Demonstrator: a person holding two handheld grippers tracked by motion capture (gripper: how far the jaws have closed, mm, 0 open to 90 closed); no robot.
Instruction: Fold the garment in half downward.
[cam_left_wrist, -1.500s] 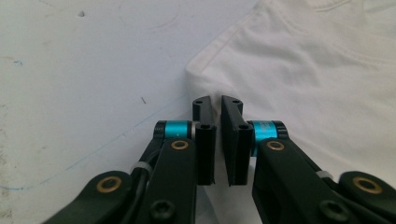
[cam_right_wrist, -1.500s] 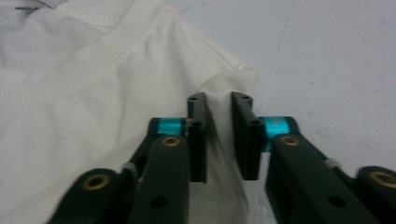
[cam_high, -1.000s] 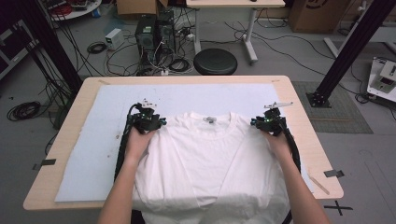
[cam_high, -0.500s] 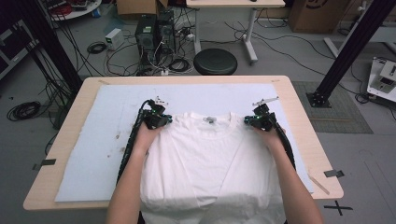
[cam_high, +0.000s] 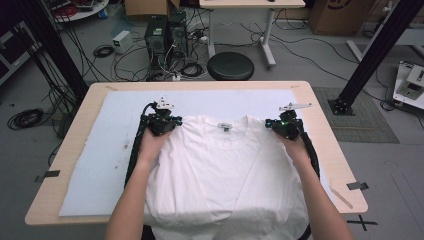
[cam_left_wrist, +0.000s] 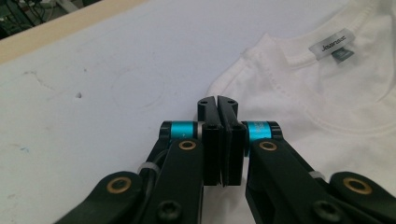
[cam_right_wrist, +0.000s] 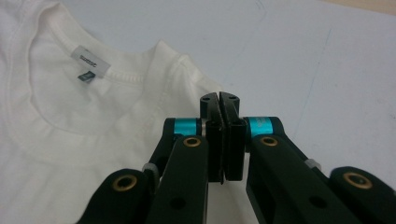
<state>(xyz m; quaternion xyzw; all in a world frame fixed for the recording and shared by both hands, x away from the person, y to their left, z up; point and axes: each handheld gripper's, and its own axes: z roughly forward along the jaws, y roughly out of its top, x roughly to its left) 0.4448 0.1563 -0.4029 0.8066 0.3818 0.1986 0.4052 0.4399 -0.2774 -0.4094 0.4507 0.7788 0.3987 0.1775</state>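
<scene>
A white T-shirt (cam_high: 225, 175) lies face up on a pale mat (cam_high: 110, 145), its collar label (cam_high: 225, 127) toward the far side and its hem hanging over the near table edge. My left gripper (cam_high: 171, 123) is at the shirt's left shoulder and my right gripper (cam_high: 275, 125) at its right shoulder. In the left gripper view the jaws (cam_left_wrist: 218, 100) are pressed together where the shoulder edge of the shirt (cam_left_wrist: 327, 102) runs into them. The right gripper's jaws (cam_right_wrist: 219, 97) are likewise shut at the shoulder corner of the shirt (cam_right_wrist: 70, 130). Both shoulders look slightly lifted.
The wooden table (cam_high: 330, 150) extends past the mat on all sides. Bare mat lies beyond the collar and to the left. Behind the table are a round black stool (cam_high: 230, 66), computer towers (cam_high: 165, 35) and loose cables on the floor.
Both grippers have shifted inward and toward the far side onto the shirt's shoulders. The shoulder corners have drawn in and lifted slightly with them.
</scene>
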